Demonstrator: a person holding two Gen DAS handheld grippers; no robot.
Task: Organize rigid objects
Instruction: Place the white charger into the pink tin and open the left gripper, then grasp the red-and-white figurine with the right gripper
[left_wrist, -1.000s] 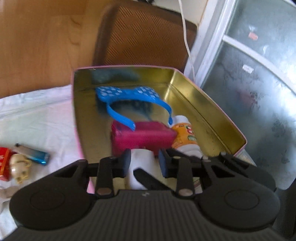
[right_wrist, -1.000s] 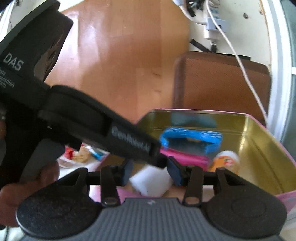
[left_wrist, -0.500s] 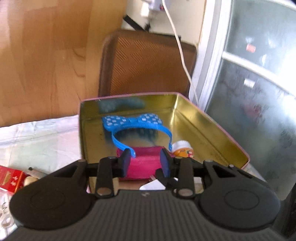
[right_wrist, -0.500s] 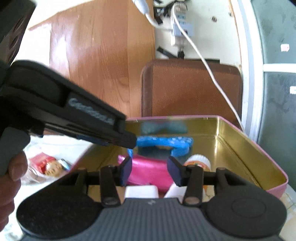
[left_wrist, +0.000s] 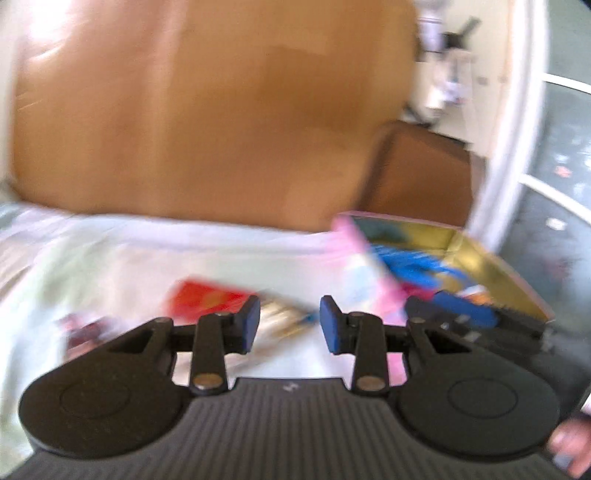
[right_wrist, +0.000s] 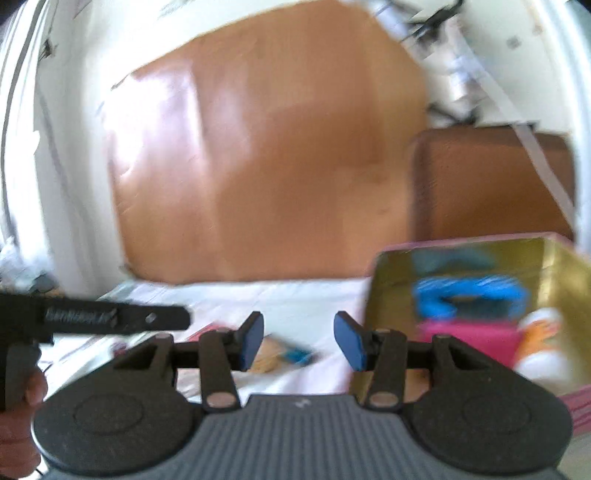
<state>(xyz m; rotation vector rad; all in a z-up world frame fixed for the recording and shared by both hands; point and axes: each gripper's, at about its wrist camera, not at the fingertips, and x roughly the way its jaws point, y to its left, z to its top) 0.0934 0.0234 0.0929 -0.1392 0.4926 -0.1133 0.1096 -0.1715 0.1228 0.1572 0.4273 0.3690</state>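
**Tin box sits to the right, both claws empty over the table**

Tin box (right_wrist: 557, 258), pink outside and gold inside, stands on the white cloth (right_wrist: 295, 295) at the right of both views. Inside it, the right wrist view shows a blue headband (right_wrist: 469, 295) toward the far wall, a pink block (right_wrist: 469, 339) nearer, and a white bottle with an orange label (right_wrist: 543, 343) just beside the block on its right. Everything is blurred, so finer detail is unreadable.

The left claw (left_wrist: 290, 325) has its blue-padded fingers spread with nothing between them. It hovers over the cloth, left of the box. Just past its fingertips lie a red packet (left_wrist: 207, 299) and a smeared yellowish item with a blue end (left_wrist: 288, 317), too blurred to identify.

The right claw (right_wrist: 299, 339) is likewise parted and empty, above the cloth near the box's left wall. A small blue-ended item (right_wrist: 291, 354) shows between its fingers on the table. The left tool's black body is visible at the left edge of this view.

Behind the table stand a brown wooden panel (right_wrist: 277, 166) and a brown chair back (right_wrist: 491, 184).
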